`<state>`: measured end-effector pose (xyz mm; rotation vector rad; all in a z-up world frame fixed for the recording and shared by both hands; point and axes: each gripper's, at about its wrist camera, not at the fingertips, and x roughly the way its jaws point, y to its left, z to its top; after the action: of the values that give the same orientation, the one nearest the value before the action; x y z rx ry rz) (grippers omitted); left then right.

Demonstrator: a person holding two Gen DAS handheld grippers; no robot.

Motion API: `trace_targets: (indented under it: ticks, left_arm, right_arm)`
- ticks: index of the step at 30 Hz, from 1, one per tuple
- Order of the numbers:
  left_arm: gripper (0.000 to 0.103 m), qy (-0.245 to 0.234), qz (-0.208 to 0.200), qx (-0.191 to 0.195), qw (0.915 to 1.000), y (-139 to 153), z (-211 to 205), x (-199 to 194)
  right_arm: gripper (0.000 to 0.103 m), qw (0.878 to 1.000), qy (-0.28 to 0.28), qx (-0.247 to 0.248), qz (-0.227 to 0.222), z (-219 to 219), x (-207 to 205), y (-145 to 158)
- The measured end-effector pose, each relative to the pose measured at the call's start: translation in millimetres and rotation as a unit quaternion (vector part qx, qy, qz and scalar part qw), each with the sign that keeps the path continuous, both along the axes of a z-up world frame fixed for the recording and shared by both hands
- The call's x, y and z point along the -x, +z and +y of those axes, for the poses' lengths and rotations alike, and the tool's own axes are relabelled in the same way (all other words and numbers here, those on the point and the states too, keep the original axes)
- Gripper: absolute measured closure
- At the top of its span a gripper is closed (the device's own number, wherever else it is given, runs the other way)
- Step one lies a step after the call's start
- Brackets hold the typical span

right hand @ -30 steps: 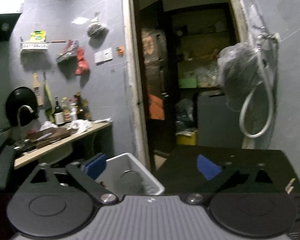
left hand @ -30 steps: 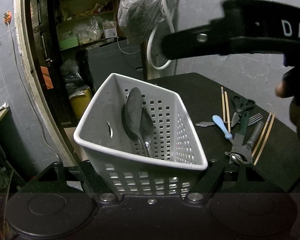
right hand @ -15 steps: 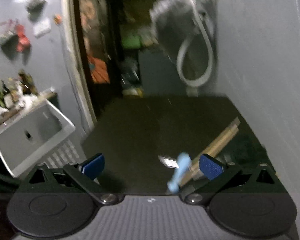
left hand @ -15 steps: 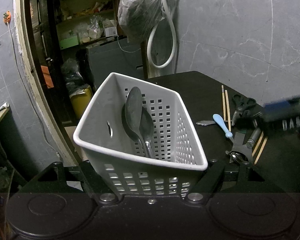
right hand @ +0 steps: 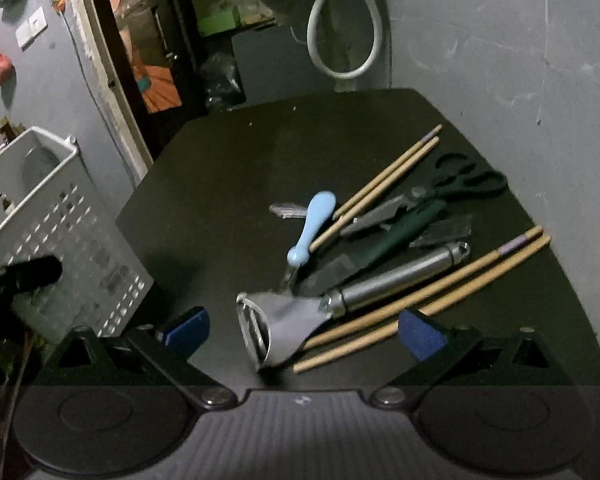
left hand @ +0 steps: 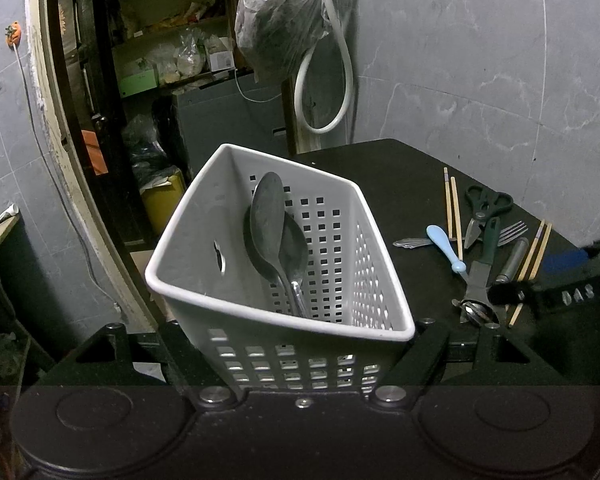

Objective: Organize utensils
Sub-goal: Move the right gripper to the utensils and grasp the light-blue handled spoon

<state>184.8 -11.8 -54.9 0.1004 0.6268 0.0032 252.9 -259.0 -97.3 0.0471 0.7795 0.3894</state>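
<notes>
The white perforated plastic basket (left hand: 284,304) is clamped by the left gripper (left hand: 300,364); the right gripper (right hand: 300,330) is held wide open above the metal peeler (right hand: 276,328).

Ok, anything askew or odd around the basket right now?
Yes: the white basket is tilted, clamped in the left gripper, so both spoons lean against its perforated wall. Nothing looks spilled or damaged.

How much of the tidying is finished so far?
Done: two large metal spoons stand in the white perforated plastic basket, gripped by the left gripper. In hand: nothing; the open right gripper hovers over the steel peeler. Left: wooden chopsticks, black scissors, blue-handled utensil.
</notes>
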Motion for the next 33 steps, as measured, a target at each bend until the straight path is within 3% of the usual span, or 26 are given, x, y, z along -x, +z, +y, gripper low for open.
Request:
trace_targets:
  ticks: [9,16,18,20,21,25,30,33]
  left_arm:
    - [0.024,0.002,0.000,0.000,1.0000,-1.8,-1.5,-0.2]
    - [0.024,0.002,0.001,0.000,1.0000,-1.9,-1.0,-0.1]
    - [0.024,0.002,0.001,0.000,1.0000,-2.1,-2.0,-0.2]
    - [0.024,0.002,0.000,0.000,1.0000,-2.2,-1.2,0.2]
    - [0.024,0.002,0.000,0.000,1.0000,-2.1,-2.2,-0.3]
    - [0.024,0.002,0.000,0.000,1.0000,-2.2,-1.8,-0.1]
    - [0.024,0.002,0.001,0.000,1.0000,-2.2,-2.5,-0.3]
    - [0.024,0.002,0.001,-0.001,1.0000,-2.3,-2.5,-0.3]
  right_arm:
    - [0.000,0.999,0.029,0.006,-0.015,24.8,-42.9,2.5]
    - [0.001,0.999,0.051,0.009,0.014,43.6,-68.7,-7.6]
    - [0.006,0.998,0.054,0.018,0.015,48.1,-70.9,-9.8]
    - [0.021,0.998,0.059,0.025,0.022,52.6,-72.3,-11.7]
    - [0.022,0.998,0.059,0.029,0.024,53.7,-71.7,-12.2]
    - [0.047,0.998,0.052,0.030,0.033,55.5,-70.1,-14.7]
    - [0.058,0.997,0.051,0.035,0.035,58.6,-69.8,-13.8]
    - [0.071,0.996,0.054,0.062,0.032,66.3,-70.9,-12.2]
